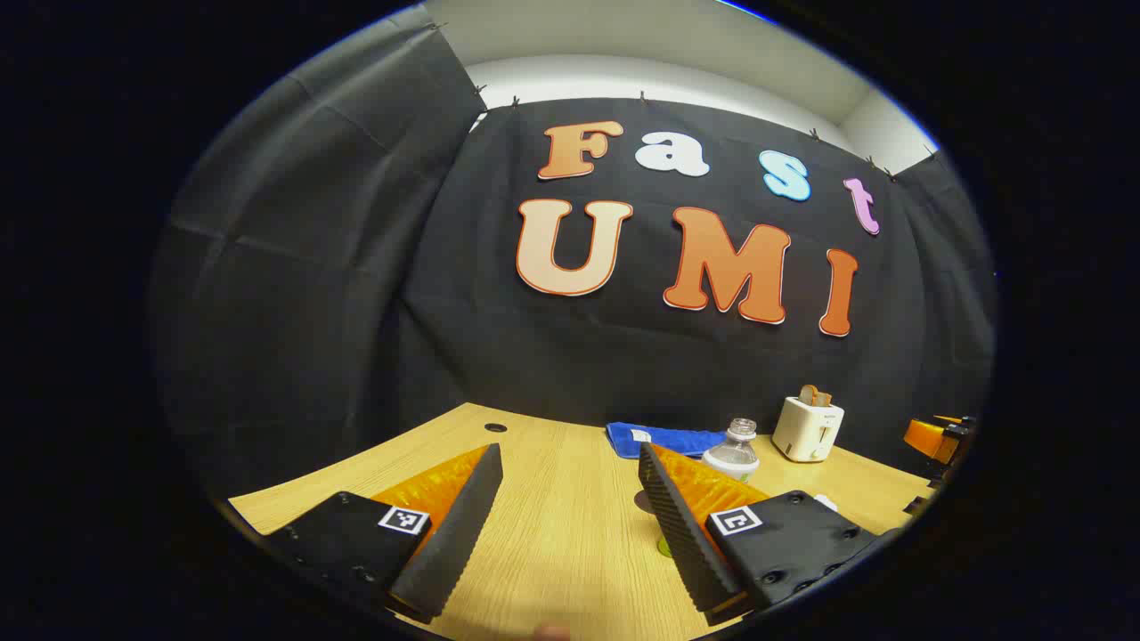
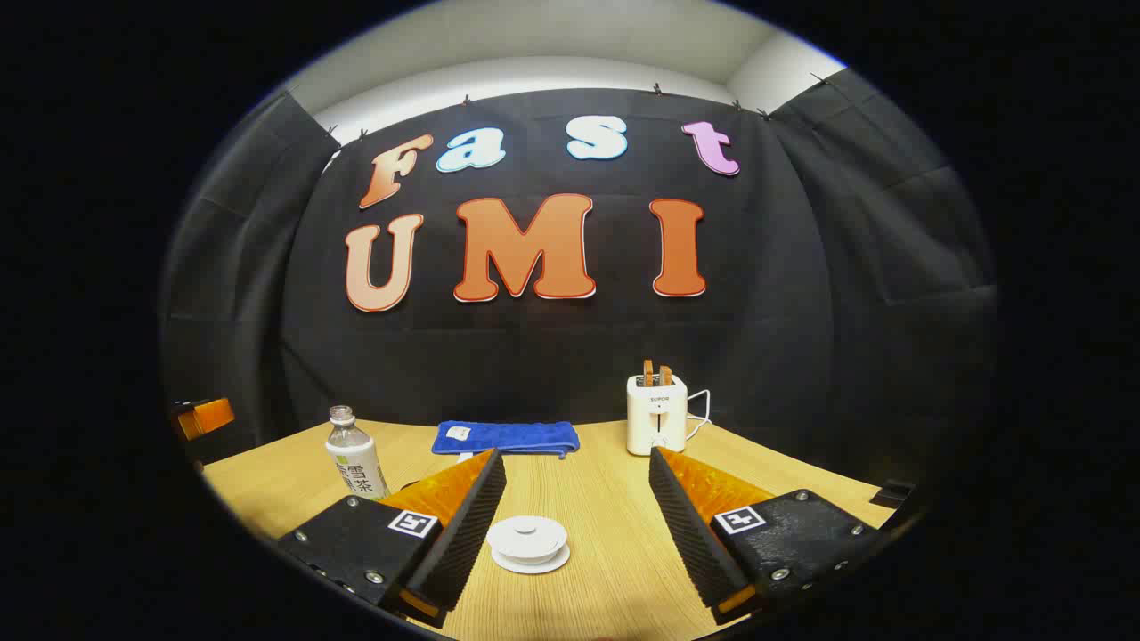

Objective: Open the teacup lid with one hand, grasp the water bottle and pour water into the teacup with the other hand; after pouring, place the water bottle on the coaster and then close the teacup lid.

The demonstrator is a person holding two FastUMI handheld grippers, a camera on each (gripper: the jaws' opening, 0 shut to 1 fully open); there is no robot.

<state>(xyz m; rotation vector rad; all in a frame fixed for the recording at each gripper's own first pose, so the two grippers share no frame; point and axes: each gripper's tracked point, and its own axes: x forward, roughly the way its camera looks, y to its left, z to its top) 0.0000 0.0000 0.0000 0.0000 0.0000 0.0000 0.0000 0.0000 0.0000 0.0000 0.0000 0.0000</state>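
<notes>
White lidded teacup (image 2: 528,541) mid-table; clear capless water bottle (image 2: 354,465) upright, back-left.

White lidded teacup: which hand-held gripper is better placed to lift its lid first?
Right: the white lidded teacup sits between the right hand-held gripper's open fingers, lid on.

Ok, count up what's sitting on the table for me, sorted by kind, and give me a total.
Water bottle: 1
Lidded teacup on its saucer: 1
Blue towel: 1
Toaster with bread in its slots: 1
Total: 4 things on the table. Both tongs hang open above it, holding nothing.
</notes>
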